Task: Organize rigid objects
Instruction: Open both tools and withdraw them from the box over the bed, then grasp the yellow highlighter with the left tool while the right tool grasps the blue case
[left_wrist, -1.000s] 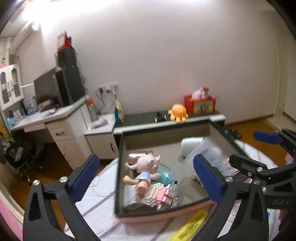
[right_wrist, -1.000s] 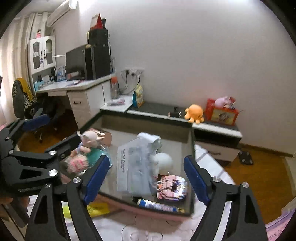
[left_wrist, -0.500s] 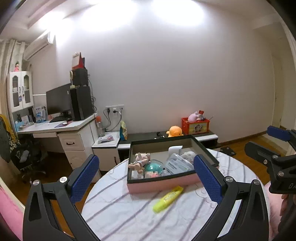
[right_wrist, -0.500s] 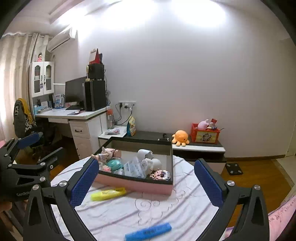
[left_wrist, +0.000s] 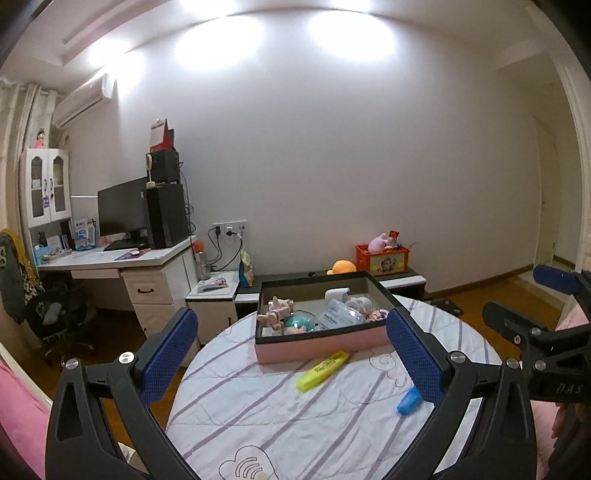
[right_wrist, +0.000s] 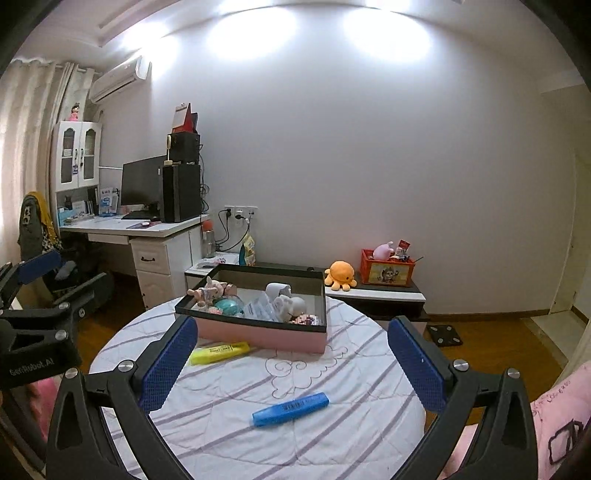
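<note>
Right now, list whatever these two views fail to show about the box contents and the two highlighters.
- Blue highlighter: in the left wrist view, mostly hidden behind a left gripper finger.
- Pink box: its near wall hides the floor and the lower parts of the toys in both views.
- Clear packet: its print is too small to read.
- Yellow highlighter: its label text is too small; one end sits behind a right gripper finger.

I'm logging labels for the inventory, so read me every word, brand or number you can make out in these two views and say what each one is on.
"GenRobot.AI": white lettering on the black body of the left claw, seen from the right wrist view.
"DAS": partial white lettering on the black body of the right claw, cut off at the frame edge.
Yellow highlighter pen: dark print, too small to read.
Blue highlighter pen: barcode-like print, unreadable.
Clear plastic packet in the pink box: blurred.
</note>
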